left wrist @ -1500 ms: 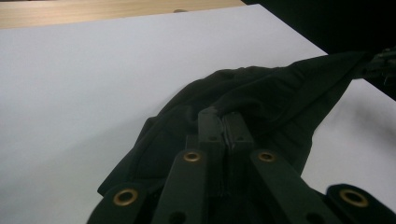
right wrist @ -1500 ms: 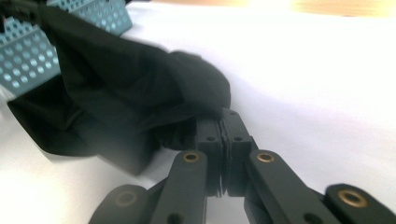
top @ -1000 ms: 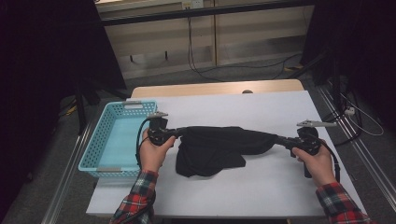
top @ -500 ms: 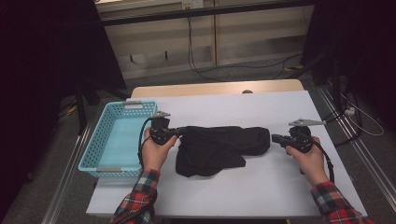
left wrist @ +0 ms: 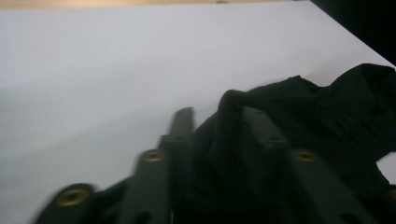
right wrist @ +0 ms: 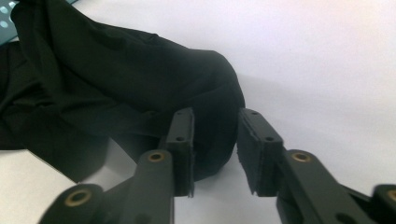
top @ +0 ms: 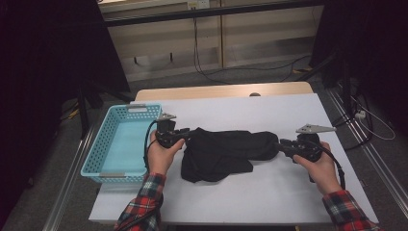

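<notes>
Plainly the black garment [top: 226,151] is soft, light and limp: it lies bunched across the middle of the white tabletop [top: 269,108], stretched loosely between the two hands, and would sag and fold wherever it goes unsupported. Its matte cloth looks unlikely to slip. The left claw [top: 185,136] sits at its left end; its jaws have just been opening, with a fold of cloth lying between them [left wrist: 233,140] but no longer pinched. The right claw [top: 283,146] has likewise been opening, and its jaws stand spread just short of the rounded right end [right wrist: 219,84], not touching it. Good holds would be the outer ends or a doubled fold. The blue basket [top: 103,147] stands just left of the garment; open tabletop lies behind and in front, with the near edge close to the forearms.
</notes>
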A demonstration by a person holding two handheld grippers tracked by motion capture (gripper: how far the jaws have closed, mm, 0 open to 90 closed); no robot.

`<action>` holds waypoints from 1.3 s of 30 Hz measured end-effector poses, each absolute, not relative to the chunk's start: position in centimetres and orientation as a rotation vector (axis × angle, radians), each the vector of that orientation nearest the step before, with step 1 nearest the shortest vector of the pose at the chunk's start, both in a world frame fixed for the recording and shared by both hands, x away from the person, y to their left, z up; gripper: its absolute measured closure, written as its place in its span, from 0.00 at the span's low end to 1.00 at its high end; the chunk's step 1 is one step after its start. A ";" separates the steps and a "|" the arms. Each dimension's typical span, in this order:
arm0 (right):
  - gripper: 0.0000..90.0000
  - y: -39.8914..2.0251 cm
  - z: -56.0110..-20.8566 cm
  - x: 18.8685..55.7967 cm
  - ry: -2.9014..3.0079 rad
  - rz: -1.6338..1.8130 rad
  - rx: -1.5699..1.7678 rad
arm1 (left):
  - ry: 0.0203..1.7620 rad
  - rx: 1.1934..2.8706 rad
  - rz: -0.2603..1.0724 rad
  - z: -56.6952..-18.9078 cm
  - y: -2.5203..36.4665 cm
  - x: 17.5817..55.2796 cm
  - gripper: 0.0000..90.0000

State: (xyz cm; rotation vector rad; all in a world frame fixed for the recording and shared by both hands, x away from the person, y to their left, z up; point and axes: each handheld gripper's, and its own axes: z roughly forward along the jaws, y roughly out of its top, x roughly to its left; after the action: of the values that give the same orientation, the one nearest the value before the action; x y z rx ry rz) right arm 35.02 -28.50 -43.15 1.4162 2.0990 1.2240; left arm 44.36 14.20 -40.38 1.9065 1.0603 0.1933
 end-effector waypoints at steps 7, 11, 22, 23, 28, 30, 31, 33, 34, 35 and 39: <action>0.66 -27.8 -43.9 35.5 2.120 1.181 1.402 | 0.972 1.921 0.246 -39.6 14.7 43.3 0.33; 0.59 -27.6 -44.2 36.1 2.101 1.171 1.423 | 0.943 1.954 0.245 -40.1 14.3 43.2 0.30; 0.69 -26.7 -44.9 37.5 2.141 1.161 1.384 | 0.887 2.028 0.229 -42.3 13.0 43.8 0.51; 0.72 -26.6 -44.9 37.5 2.151 1.157 1.378 | 0.878 2.041 0.225 -42.2 12.8 43.7 0.56; 0.93 -26.5 -44.8 37.3 2.156 1.187 1.381 | 0.862 2.056 0.200 -41.9 12.1 43.5 0.84; 0.95 -26.8 -44.6 37.2 2.143 1.196 1.397 | 0.897 2.045 0.180 -41.7 12.3 43.5 0.97; 0.95 -27.1 -44.4 37.1 2.134 1.202 1.406 | 0.897 2.042 0.190 -41.5 12.4 43.5 0.98; 0.96 -27.7 -44.1 36.9 2.103 1.235 1.443 | 0.911 2.017 0.200 -41.2 12.8 43.4 0.98; 0.96 -28.2 -43.9 36.8 2.076 1.258 1.470 | 0.929 1.985 0.207 -40.9 13.2 43.4 0.98; 0.96 -28.9 -43.7 36.8 2.039 1.281 1.508 | 0.940 1.972 0.226 -40.6 13.5 43.4 0.98; 0.96 -29.8 -43.7 37.0 1.961 1.293 1.557 | 1.012 1.919 0.242 -40.6 14.1 43.8 0.98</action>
State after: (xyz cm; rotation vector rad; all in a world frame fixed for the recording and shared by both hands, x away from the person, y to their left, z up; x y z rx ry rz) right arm 36.96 -29.79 -43.67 1.5571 1.9608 1.2929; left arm 43.83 14.07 -40.65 1.9188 1.0115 0.2423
